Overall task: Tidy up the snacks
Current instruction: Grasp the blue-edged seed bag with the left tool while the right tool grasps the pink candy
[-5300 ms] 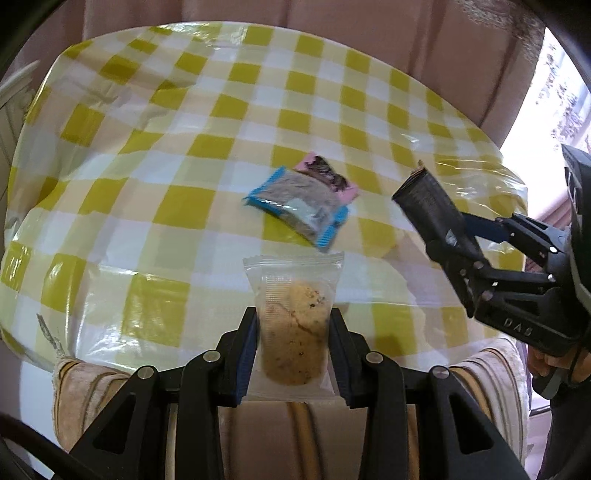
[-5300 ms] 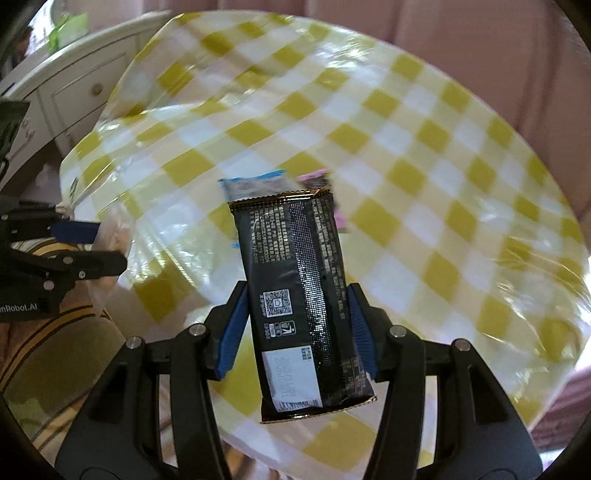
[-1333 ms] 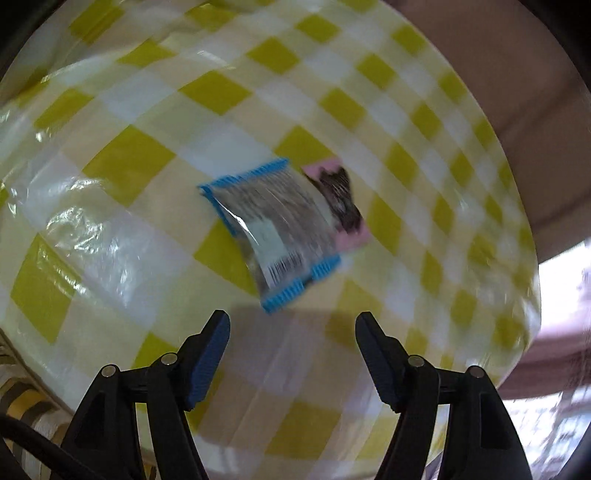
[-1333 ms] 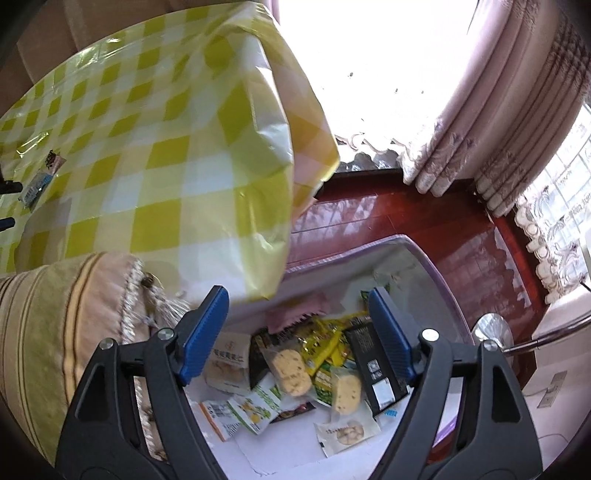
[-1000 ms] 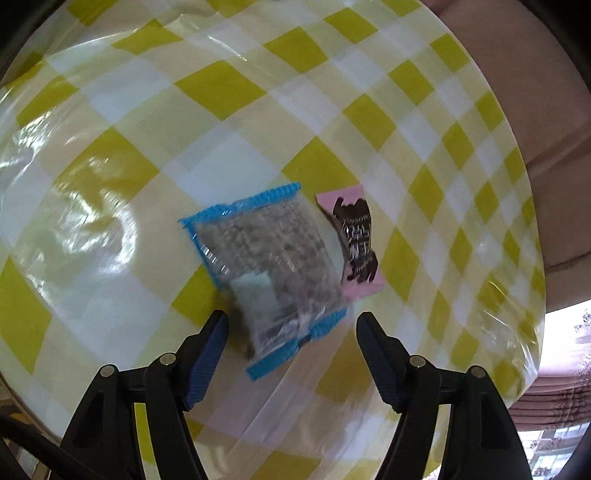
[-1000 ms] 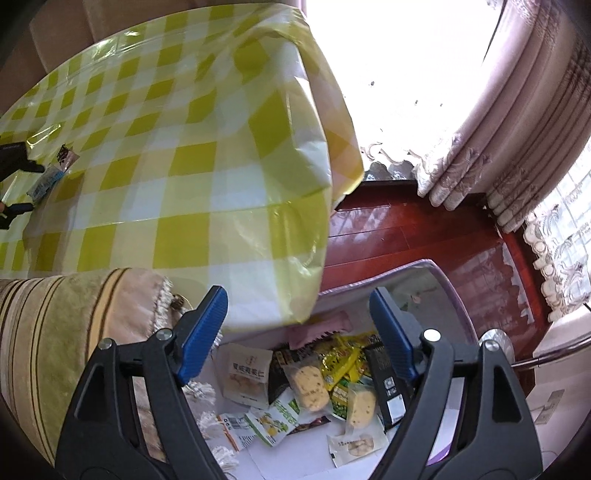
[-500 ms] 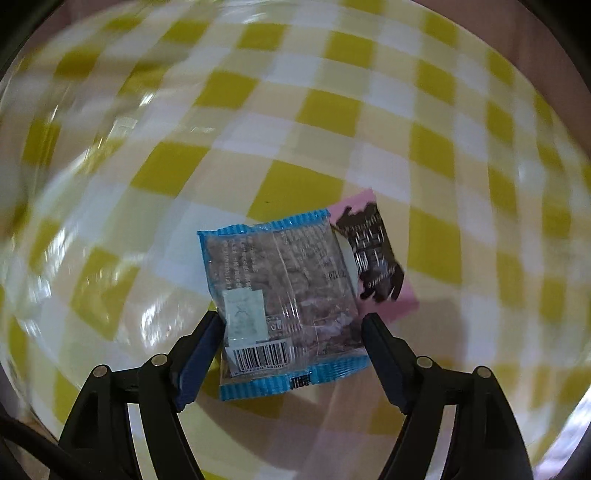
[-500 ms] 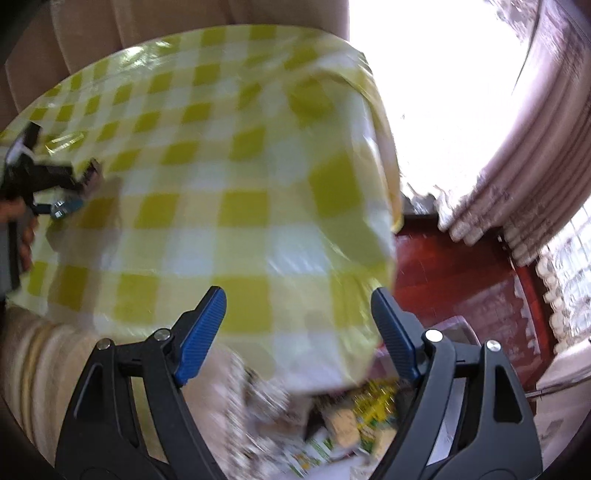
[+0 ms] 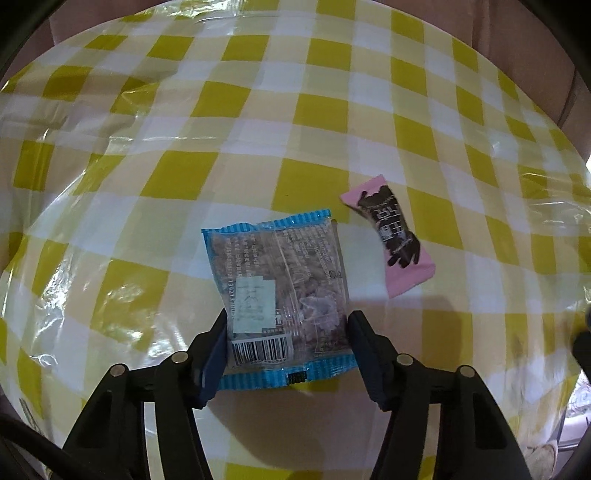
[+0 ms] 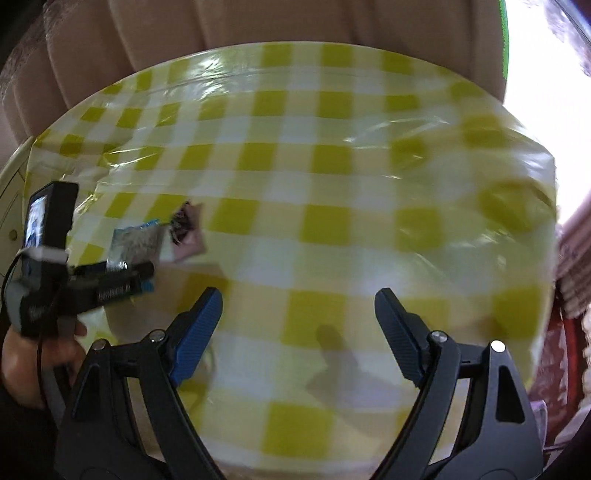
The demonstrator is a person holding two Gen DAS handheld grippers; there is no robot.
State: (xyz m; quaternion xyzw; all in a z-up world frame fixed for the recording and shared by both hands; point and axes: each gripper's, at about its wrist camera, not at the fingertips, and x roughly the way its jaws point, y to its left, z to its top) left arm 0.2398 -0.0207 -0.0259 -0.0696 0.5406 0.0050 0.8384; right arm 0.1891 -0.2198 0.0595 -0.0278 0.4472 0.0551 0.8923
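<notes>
A blue-edged clear snack packet (image 9: 280,295) lies on the yellow checked tablecloth (image 9: 258,110). My left gripper (image 9: 286,332) has a finger on each side of the packet's near end, touching its edges. A pink and brown candy wrapper (image 9: 391,236) lies just right of it, apart from the fingers. In the right wrist view my right gripper (image 10: 298,310) is open and empty above the table. That view shows the left gripper (image 10: 110,280) at the far left at the blue packet (image 10: 136,243), with the pink wrapper (image 10: 188,229) beside it.
The cloth is covered by wrinkled shiny plastic film (image 9: 74,280). A padded beige sofa back (image 10: 258,26) stands behind the table. A bright window (image 10: 546,55) and red wooden floor (image 10: 561,350) are at the right. The table edge (image 10: 550,177) drops off there.
My left gripper has moved in and narrowed around the blue packet. My right gripper has swung up from the snack box on the floor to face the table, still open.
</notes>
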